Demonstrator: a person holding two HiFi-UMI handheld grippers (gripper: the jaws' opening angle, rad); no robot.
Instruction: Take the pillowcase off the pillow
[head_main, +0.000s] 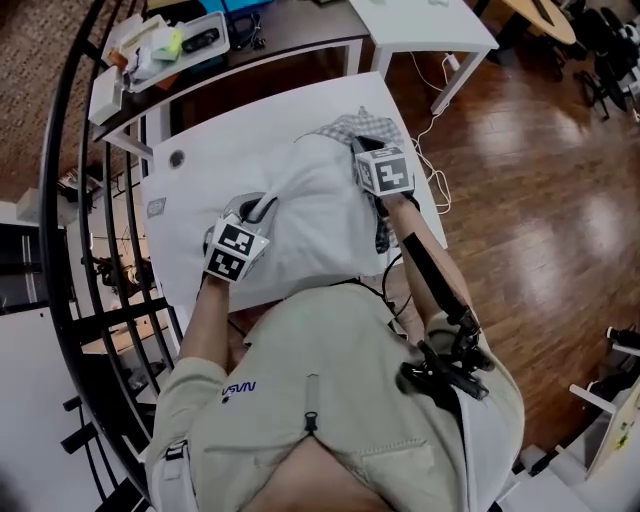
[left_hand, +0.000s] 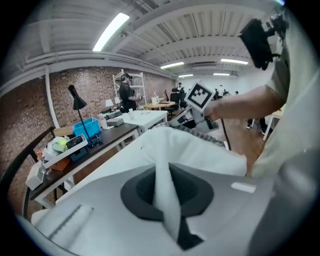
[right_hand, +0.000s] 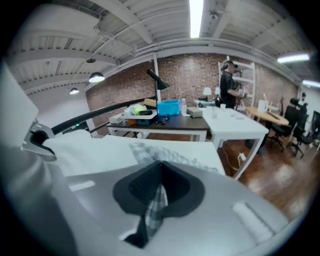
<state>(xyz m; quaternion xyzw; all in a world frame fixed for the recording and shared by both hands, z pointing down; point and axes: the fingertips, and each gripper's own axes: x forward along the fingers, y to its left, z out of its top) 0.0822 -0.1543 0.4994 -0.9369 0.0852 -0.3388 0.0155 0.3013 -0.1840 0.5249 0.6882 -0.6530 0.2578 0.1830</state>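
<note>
A white pillow (head_main: 320, 210) lies on the white table (head_main: 200, 180), mostly bare. The grey-checked pillowcase (head_main: 350, 125) is bunched at the pillow's far right end, and a strip of it hangs by the table's right edge. My left gripper (head_main: 262, 208) is shut on a fold of the pillow's white fabric (left_hand: 165, 190) at the near left corner. My right gripper (head_main: 362, 148) is shut on the checked pillowcase (right_hand: 156, 205) at the far right. In the left gripper view, the right gripper's marker cube (left_hand: 200, 95) sits beyond the pillow (left_hand: 195, 150).
Past the table stands a dark desk (head_main: 280, 45) with trays and a blue bin (right_hand: 167, 107), and beside it a white desk (head_main: 420, 22). A black railing (head_main: 85, 200) curves along the left. A cable (head_main: 435, 165) trails on the wooden floor at right. A person (right_hand: 227, 85) stands by far shelves.
</note>
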